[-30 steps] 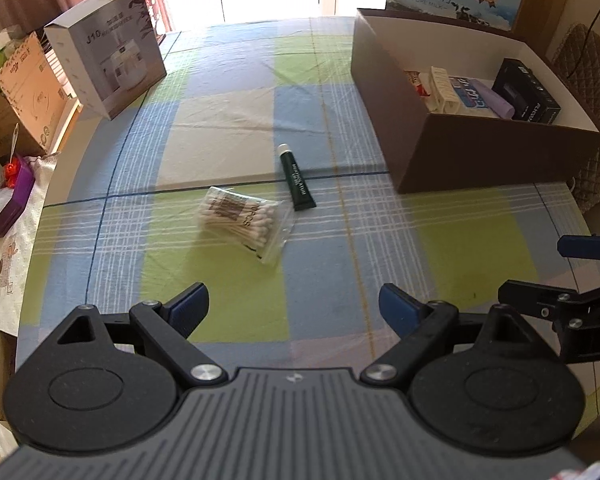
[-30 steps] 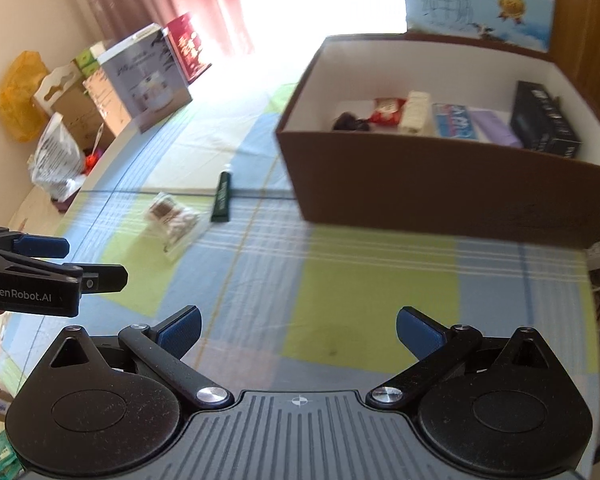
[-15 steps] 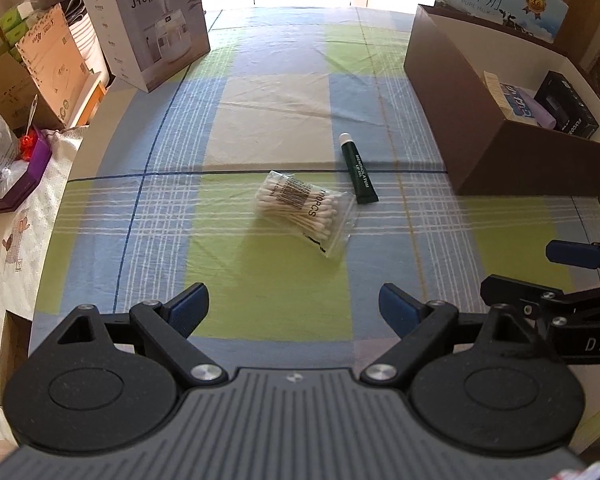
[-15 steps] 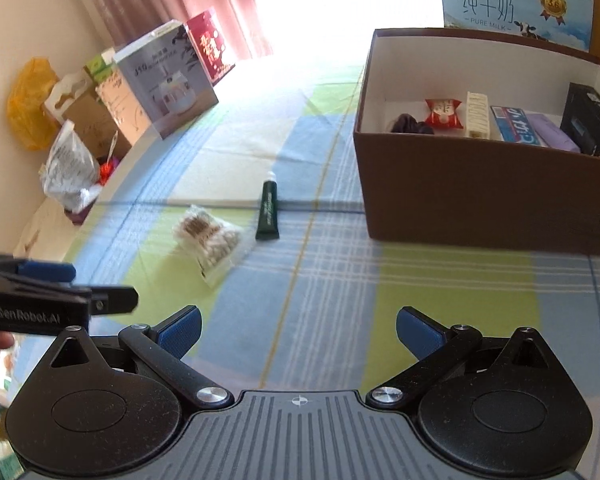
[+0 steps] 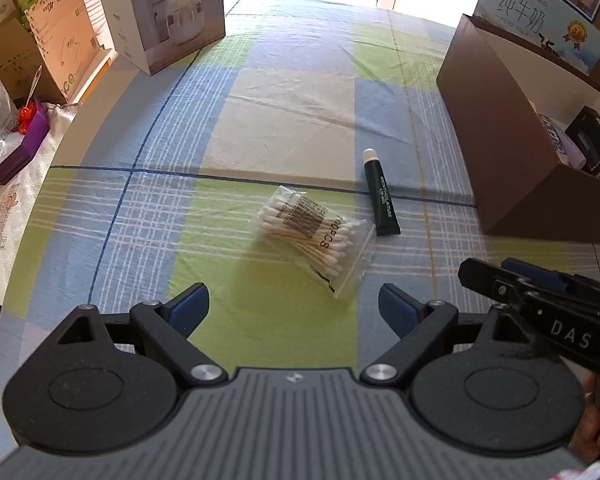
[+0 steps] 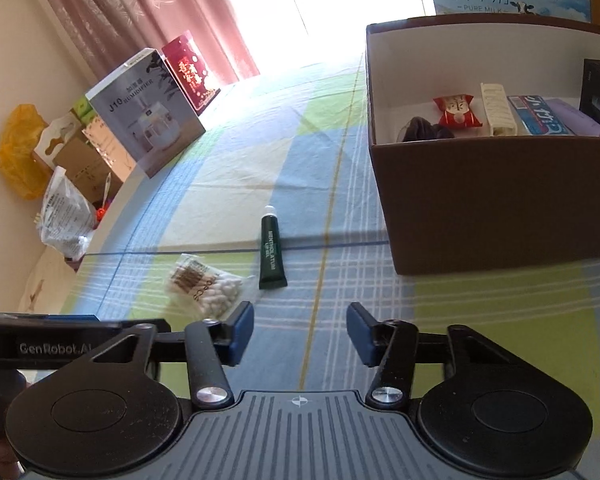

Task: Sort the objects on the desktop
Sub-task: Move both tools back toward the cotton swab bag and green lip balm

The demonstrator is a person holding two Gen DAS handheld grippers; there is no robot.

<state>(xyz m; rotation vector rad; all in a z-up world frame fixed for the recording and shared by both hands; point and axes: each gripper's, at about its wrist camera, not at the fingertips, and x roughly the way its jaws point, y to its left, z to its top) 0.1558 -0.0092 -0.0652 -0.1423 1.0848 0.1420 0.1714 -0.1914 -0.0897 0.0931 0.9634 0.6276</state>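
Checked cloth covers the table; cotton swab bag lies touching the green tube at its 2 o'clock. Left gripper and right gripper hover with jaws open, empty.

Both my claws hover spread, holding nothing.

My left claw has its blue pads wide apart; my right claw is spread too, though narrower. They sit side by side, and my fingers wrap the right handle.
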